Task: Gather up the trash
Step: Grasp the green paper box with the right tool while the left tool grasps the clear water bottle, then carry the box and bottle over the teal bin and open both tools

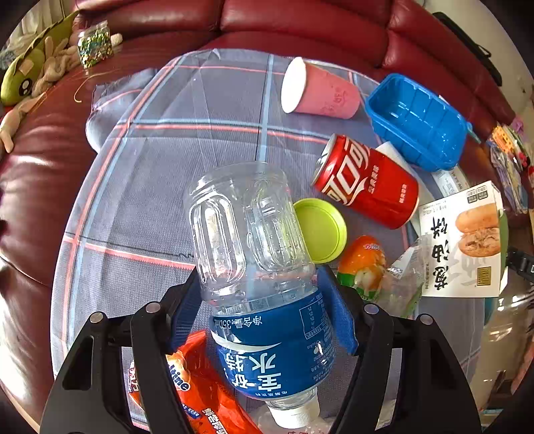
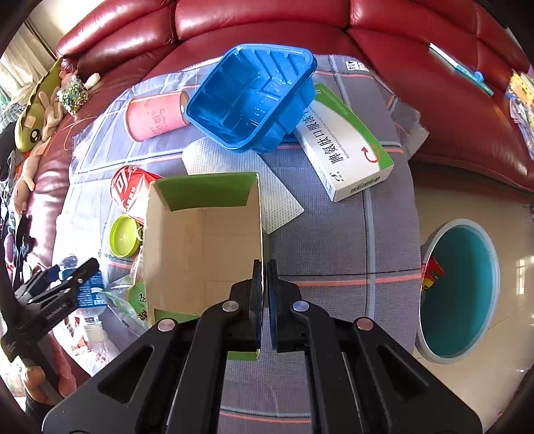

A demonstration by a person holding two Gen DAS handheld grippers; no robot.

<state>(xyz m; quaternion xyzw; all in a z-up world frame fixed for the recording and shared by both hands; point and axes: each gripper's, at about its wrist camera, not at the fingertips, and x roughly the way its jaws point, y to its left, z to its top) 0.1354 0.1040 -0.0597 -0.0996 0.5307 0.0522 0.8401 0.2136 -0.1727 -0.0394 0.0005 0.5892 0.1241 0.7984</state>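
My left gripper (image 1: 260, 283) is shut on a clear plastic bottle (image 1: 253, 253) with a blue label, its white cap toward the camera. My right gripper (image 2: 264, 267) is shut on the side wall of an open cardboard box (image 2: 200, 247) with a green flap; the same box shows its sandwich picture in the left wrist view (image 1: 464, 240). The left gripper (image 2: 71, 277) with the bottle also shows at the left of the right wrist view. A teal trash bin (image 2: 457, 290) stands on the floor to the right.
On the checked cloth (image 1: 140, 207) lie a red cola can (image 1: 367, 180), pink paper cup (image 1: 320, 90), blue plastic tray (image 2: 253, 96), green lid (image 1: 320, 230), orange snack wrapper (image 1: 207, 394), white-green medicine box (image 2: 347, 143) and white napkin (image 2: 230, 160). Red leather sofa (image 2: 267, 20) surrounds.
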